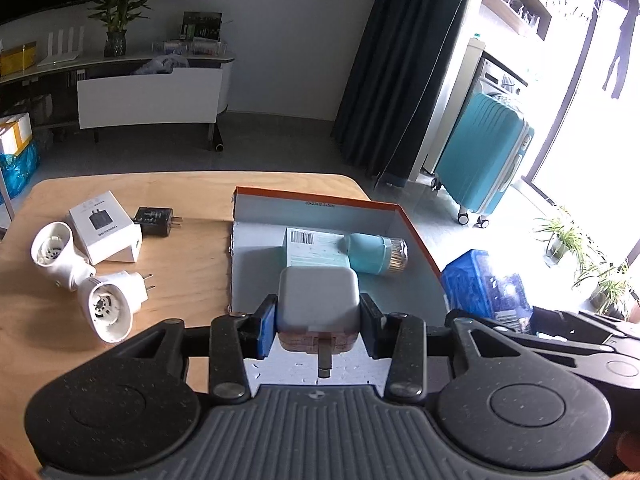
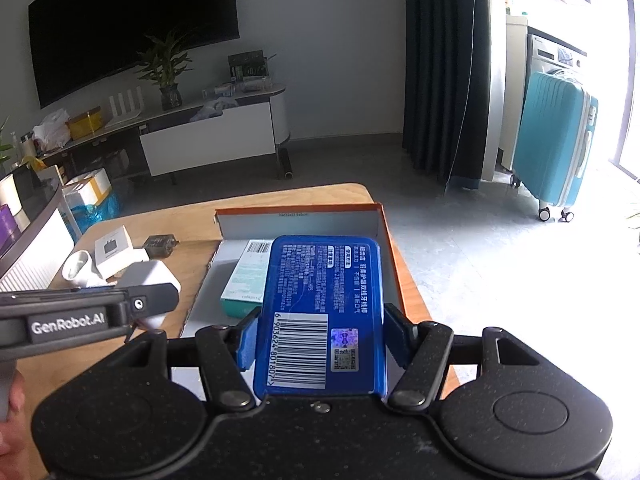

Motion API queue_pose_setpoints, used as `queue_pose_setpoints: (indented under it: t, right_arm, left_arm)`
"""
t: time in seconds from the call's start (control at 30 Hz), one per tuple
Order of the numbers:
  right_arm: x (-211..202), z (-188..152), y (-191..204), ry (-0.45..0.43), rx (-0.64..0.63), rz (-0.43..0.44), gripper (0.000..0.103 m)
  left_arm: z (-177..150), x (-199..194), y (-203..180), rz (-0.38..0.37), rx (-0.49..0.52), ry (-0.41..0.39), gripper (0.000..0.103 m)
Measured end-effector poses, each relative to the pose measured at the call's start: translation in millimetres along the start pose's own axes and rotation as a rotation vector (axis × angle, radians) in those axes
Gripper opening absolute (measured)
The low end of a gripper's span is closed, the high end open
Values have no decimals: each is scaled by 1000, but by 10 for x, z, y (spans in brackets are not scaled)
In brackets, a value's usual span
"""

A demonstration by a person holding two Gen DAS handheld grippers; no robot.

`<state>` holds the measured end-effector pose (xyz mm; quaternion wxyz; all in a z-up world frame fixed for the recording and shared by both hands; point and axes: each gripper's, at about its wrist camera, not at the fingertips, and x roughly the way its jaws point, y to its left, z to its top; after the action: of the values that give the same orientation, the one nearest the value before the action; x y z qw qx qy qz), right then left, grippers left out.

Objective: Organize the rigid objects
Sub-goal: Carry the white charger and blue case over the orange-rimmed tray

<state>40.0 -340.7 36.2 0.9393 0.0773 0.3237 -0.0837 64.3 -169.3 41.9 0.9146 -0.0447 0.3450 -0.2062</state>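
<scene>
My left gripper (image 1: 318,320) is shut on a white plug adapter (image 1: 318,296), held above the near end of the orange-edged cardboard box (image 1: 320,200). Inside the box lie a teal carton (image 1: 316,250) and a teal toothpick jar (image 1: 376,254). My right gripper (image 2: 320,332) is shut on a blue flat box (image 2: 320,304) with a barcode, held over the same cardboard box (image 2: 300,216). The left gripper with its adapter (image 2: 148,280) shows at the left of the right wrist view.
On the wooden table (image 1: 180,264) left of the box are two white lamp sockets (image 1: 52,248) (image 1: 112,308), a white charger box (image 1: 104,226) and a black charger (image 1: 154,220). A teal suitcase (image 1: 484,160) and blue crate (image 1: 480,280) stand on the floor to the right.
</scene>
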Motion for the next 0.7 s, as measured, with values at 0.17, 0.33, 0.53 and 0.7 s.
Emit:
queue_pose_setpoints:
  t: [0.17,0.33,0.53,0.7]
  right_arm:
    - [-20,76,-58,-23,-4,-9,75]
    - [-48,157,-121,-44,0,-23,75]
    - [-60,197,-151,-59,4,-25,75]
    - [-53,187,-184,-54,8,-17,75]
  left_arm:
    - [64,43,-38,4,6,10,42]
    - [157,57,-123,2,26,15,42]
    - [210,70,-230,3,57,0,42]
    - [172,79,-221,16,43,4,42]
